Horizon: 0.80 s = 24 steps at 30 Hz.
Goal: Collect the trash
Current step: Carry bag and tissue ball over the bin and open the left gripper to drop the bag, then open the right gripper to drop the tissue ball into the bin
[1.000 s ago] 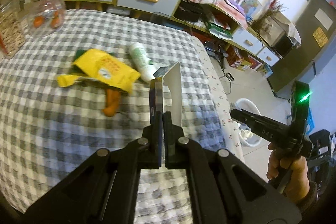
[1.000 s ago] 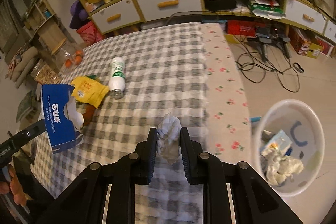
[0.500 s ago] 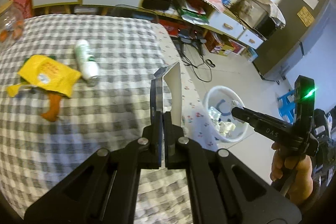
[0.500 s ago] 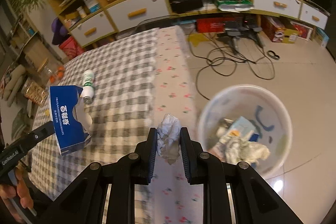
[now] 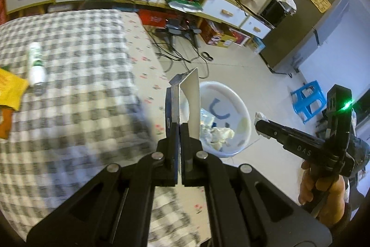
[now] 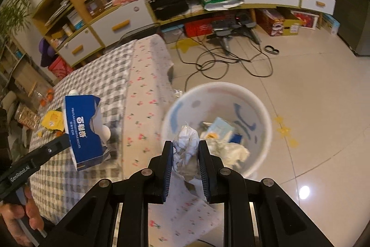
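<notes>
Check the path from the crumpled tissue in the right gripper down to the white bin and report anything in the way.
Nothing visible blocks it. The crumpled tissue, clamped in the right gripper, sits in front of the open white bin; the tablecloth edge lies left.

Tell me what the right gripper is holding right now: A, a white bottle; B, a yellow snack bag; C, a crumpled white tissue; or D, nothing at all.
C: in the right wrist view the right gripper has its jaws closed on a crumpled white tissue, with the white trash bin just beyond it, while the left gripper holds a blue box.
</notes>
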Each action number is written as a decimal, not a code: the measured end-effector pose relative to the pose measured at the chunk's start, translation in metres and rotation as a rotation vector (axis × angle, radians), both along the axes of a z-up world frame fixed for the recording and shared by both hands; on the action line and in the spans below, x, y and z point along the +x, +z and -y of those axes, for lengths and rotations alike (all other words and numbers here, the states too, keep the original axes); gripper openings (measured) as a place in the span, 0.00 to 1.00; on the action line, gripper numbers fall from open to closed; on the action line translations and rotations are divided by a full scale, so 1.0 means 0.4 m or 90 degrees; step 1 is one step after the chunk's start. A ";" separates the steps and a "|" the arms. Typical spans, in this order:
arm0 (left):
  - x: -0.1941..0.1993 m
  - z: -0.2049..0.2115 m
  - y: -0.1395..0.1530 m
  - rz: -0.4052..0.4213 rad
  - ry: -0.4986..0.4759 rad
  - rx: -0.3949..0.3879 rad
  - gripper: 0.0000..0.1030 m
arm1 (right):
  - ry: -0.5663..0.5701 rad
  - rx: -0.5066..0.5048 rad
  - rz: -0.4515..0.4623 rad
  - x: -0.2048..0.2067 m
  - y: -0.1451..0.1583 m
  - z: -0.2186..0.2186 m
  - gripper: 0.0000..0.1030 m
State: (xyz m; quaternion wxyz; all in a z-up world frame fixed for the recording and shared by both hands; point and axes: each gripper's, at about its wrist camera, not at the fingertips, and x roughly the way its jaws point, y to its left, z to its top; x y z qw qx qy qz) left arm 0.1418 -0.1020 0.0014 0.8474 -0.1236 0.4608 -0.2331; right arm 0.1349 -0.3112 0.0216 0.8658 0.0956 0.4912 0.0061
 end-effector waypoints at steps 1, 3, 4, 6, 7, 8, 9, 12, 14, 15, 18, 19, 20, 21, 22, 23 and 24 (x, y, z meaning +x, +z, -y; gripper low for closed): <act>0.002 0.017 -0.004 -0.001 -0.008 -0.002 0.01 | -0.004 -0.001 0.000 -0.004 0.000 0.010 0.22; 0.006 0.048 -0.013 -0.005 -0.023 -0.007 0.01 | -0.013 -0.004 -0.001 -0.016 -0.002 0.034 0.22; 0.008 0.062 -0.018 -0.007 -0.028 -0.011 0.01 | -0.019 -0.005 -0.002 -0.022 -0.004 0.045 0.22; 0.011 0.089 -0.026 -0.012 -0.039 -0.018 0.01 | -0.030 -0.009 -0.005 -0.034 -0.007 0.070 0.22; 0.014 0.101 -0.030 -0.013 -0.043 -0.021 0.01 | -0.033 -0.010 -0.006 -0.037 -0.009 0.078 0.22; 0.016 0.113 -0.032 -0.014 -0.046 -0.023 0.01 | -0.039 -0.011 -0.008 -0.044 -0.012 0.092 0.22; 0.020 0.130 -0.036 -0.014 -0.051 -0.028 0.01 | -0.042 -0.012 -0.009 -0.049 -0.014 0.100 0.22; 0.029 0.158 -0.044 -0.012 -0.061 -0.038 0.01 | -0.057 -0.014 -0.013 -0.065 -0.019 0.133 0.22; 0.033 0.175 -0.048 -0.004 -0.065 -0.047 0.02 | -0.066 -0.014 -0.014 -0.072 -0.020 0.153 0.22; 0.036 0.181 -0.049 0.001 -0.063 -0.047 0.02 | -0.068 -0.014 -0.015 -0.075 -0.021 0.160 0.22; 0.055 0.188 -0.061 -0.016 -0.042 -0.038 0.35 | -0.077 -0.011 -0.016 -0.082 -0.023 0.180 0.22; 0.059 0.184 -0.066 -0.022 -0.032 -0.035 0.60 | -0.078 -0.011 -0.016 -0.083 -0.022 0.184 0.22; 0.060 0.175 -0.068 -0.023 -0.018 -0.033 0.69 | -0.079 -0.011 -0.016 -0.084 -0.022 0.186 0.22; 0.062 0.169 -0.068 -0.020 -0.004 -0.028 0.69 | -0.079 -0.011 -0.015 -0.084 -0.022 0.188 0.22; 0.065 0.166 -0.069 -0.024 0.000 -0.023 0.71 | -0.078 -0.011 -0.015 -0.083 -0.022 0.190 0.22; 0.068 0.164 -0.071 -0.030 0.003 -0.018 0.71 | -0.078 -0.010 -0.015 -0.082 -0.020 0.189 0.22; 0.073 0.159 -0.075 -0.039 0.012 -0.014 0.71 | -0.077 -0.010 -0.014 -0.081 -0.019 0.188 0.22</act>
